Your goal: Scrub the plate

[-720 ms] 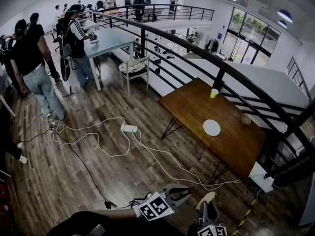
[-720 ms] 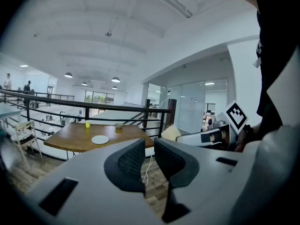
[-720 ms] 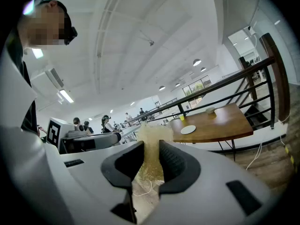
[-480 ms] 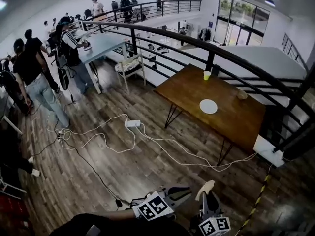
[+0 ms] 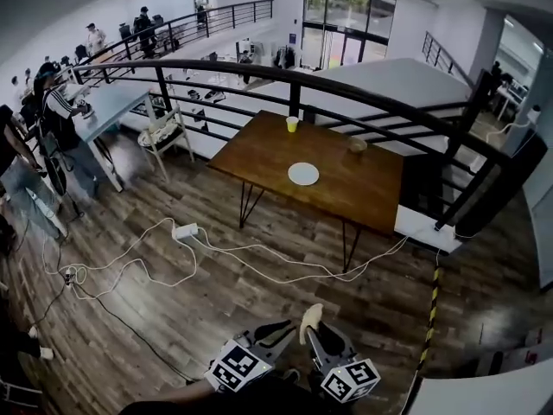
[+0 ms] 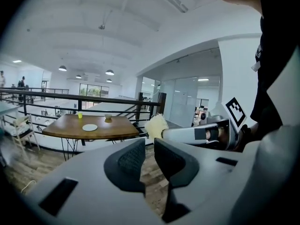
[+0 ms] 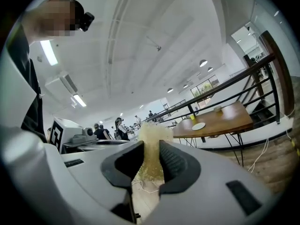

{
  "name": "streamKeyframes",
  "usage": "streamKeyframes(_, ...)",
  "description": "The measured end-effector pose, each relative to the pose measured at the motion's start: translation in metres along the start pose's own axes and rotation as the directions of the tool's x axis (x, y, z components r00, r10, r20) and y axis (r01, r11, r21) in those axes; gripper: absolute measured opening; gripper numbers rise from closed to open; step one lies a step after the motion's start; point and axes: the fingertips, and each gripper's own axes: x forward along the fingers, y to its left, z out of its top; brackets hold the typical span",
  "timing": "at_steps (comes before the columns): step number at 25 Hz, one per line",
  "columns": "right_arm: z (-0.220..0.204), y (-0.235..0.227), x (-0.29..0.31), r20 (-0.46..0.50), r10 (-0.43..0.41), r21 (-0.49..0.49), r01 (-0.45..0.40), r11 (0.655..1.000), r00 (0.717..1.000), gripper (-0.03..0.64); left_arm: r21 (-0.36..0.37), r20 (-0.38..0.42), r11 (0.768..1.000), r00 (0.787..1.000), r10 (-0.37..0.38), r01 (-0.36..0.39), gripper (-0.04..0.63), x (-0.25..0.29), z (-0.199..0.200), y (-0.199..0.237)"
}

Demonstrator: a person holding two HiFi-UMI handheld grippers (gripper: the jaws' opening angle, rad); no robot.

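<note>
1. The white plate lies on the wooden table, far from us, with a yellow cup beyond it.
2. Near us, our right gripper pinches a pale scrubber.
3. Just left, our left gripper holds nothing, and its jaws stand a narrow gap apart.

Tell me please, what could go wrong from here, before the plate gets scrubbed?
1. White cables lie on the floor between the person and the table; a foot may catch them.
2. The plate lies loose near the yellow cup. Unless the empty left tool steadies it, scrubbing may push it.
3. The right tool grips only the sponge's lower end; it might slip.
</note>
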Motion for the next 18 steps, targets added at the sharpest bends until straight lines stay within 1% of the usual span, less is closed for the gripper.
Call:
streamKeyframes(2, 0.000, 0.011, 0.011, 0.005, -0.001, 0.001, 0.001, 1.000, 1.000, 0.110, 0.006, 0.022, 1.000, 1.000, 0.013, -0.013, 0.071, -0.015, 0.002, 0.012)
streamKeyframes(6, 0.008, 0.022, 0.033, 0.011, -0.010, -0.034, 0.010, 0.999, 1.000, 0.109, -0.028, 0.048, 0.999, 0.998, 0.039, -0.038, 0.071, -0.035, 0.001, 0.044)
streamKeyframes(8, 0.011, 0.029, 0.046, 0.019, -0.023, -0.055, 0.024, 0.998, 1.000, 0.109, -0.032, 0.071, 0.999, 0.997, 0.043, -0.041, 0.071, -0.045, 0.005, 0.062)
streamKeyframes(12, 0.004, 0.042, 0.073, 0.016, -0.057, -0.088, 0.058, 0.994, 0.998, 0.109, -0.015, 0.118, 1.000, 0.993, 0.026, -0.024, 0.071, -0.063, 0.006, 0.091)
streamKeyframes(15, -0.001, 0.051, 0.088, 0.017, -0.069, -0.132, 0.071, 0.989, 0.997, 0.110, -0.004, 0.153, 1.000, 0.988, 0.019, -0.019, 0.071, -0.074, 0.005, 0.109)
streamKeyframes(18, 0.000, 0.051, 0.112, 0.017, -0.084, -0.140, 0.085, 0.987, 0.996, 0.110, -0.010, 0.174, 1.000, 0.985, -0.007, 0.009, 0.071, -0.070, 0.006, 0.134)
